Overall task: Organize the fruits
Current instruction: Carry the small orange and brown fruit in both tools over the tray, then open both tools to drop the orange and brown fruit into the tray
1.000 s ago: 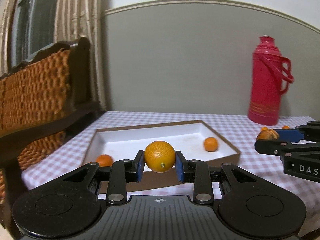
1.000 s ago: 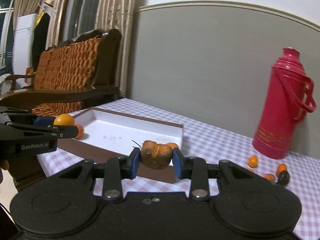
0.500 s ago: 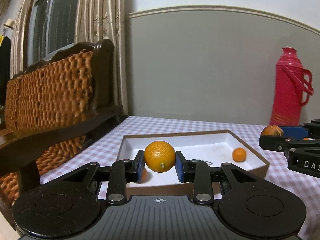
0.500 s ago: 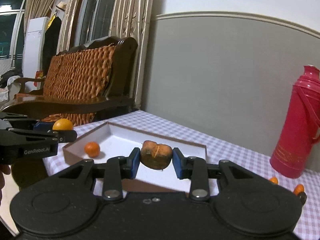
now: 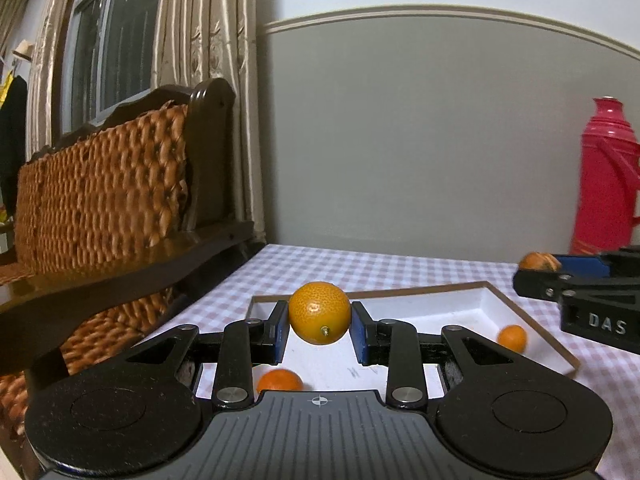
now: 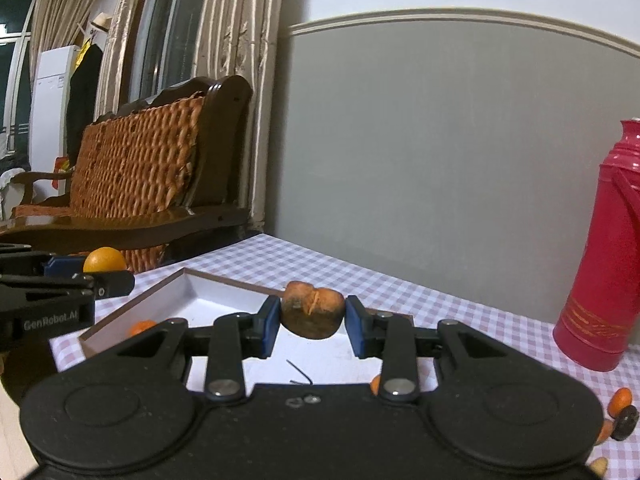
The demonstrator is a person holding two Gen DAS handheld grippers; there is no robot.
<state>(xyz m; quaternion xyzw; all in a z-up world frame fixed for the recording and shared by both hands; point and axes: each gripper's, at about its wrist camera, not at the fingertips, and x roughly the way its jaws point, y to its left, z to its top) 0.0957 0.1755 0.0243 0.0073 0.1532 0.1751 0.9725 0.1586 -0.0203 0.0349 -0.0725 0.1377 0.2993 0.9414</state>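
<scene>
My left gripper [image 5: 319,325] is shut on a round orange [image 5: 319,313] and holds it above the near left part of a shallow white tray with a brown rim [image 5: 532,322]. Two small oranges lie in the tray, one near left [image 5: 279,381] and one at the right [image 5: 512,338]. My right gripper [image 6: 313,320] is shut on a brown, shrivelled fruit [image 6: 313,314] and holds it over the tray [image 6: 224,300]. Each gripper shows in the other's view: the right one [image 5: 576,280], the left one [image 6: 60,280].
A red thermos [image 6: 608,272] stands on the checked tablecloth [image 5: 360,268] at the back right. Several small fruits [image 6: 620,404] lie loose near it. A wicker-backed wooden chair [image 5: 112,216] stands close to the table's left edge.
Both grippers have swung left and forward with their fruits, from beside the tray to over it. The thermos has slid to the right edge of both views.
</scene>
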